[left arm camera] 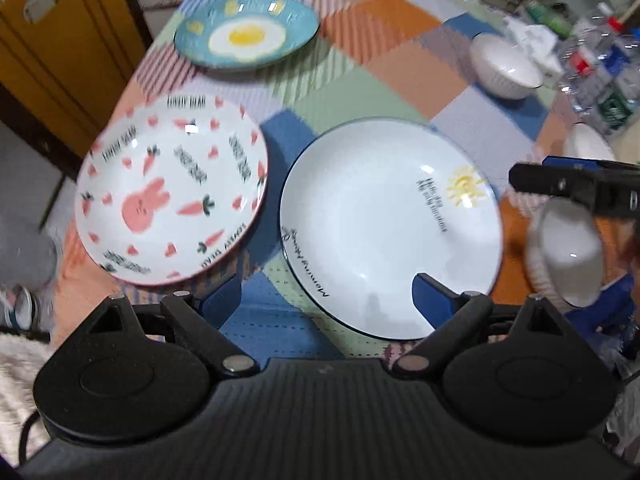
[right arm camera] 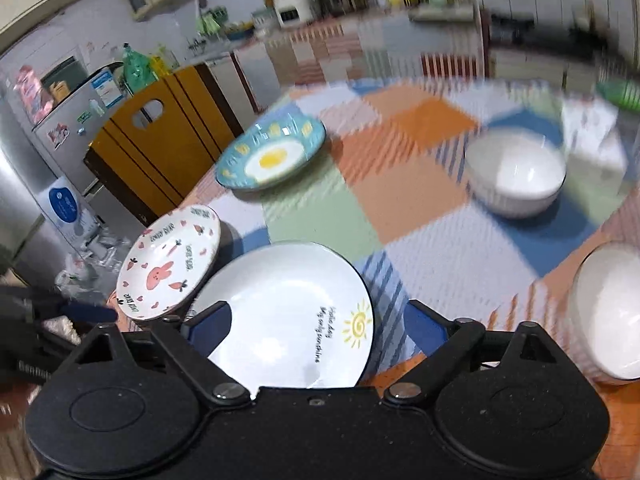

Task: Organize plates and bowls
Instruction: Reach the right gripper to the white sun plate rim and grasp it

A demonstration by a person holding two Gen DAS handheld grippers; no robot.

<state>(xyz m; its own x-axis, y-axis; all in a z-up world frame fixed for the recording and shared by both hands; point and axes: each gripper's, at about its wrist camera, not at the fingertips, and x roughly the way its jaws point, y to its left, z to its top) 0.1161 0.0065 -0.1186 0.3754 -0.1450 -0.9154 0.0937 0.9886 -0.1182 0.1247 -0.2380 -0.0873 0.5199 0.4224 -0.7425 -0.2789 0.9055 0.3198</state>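
Observation:
Three plates lie on the checked tablecloth (left arm camera: 400,60): a blue fried-egg plate (left arm camera: 246,28) (right arm camera: 272,156) at the back, a rabbit-and-carrot plate (left arm camera: 172,188) (right arm camera: 170,268) at the left, and a white sun plate (left arm camera: 388,224) (right arm camera: 288,304) beside it. My left gripper (left arm camera: 328,304) is open above the gap between the rabbit and sun plates. My right gripper (right arm camera: 318,328) is open with the near rim of the sun plate between its fingers, not gripped. A white bowl (left arm camera: 568,252) (right arm camera: 608,312) sits just right of it, another bowl (left arm camera: 506,66) (right arm camera: 516,172) stands farther back, and a third (left arm camera: 588,146) peeks in between.
Plastic bottles (left arm camera: 600,60) crowd the table's right side. A yellow wooden panel (left arm camera: 48,40) (right arm camera: 160,140) stands off the left table edge, with a fridge (right arm camera: 60,100) behind it. The rabbit plate lies close to that left edge.

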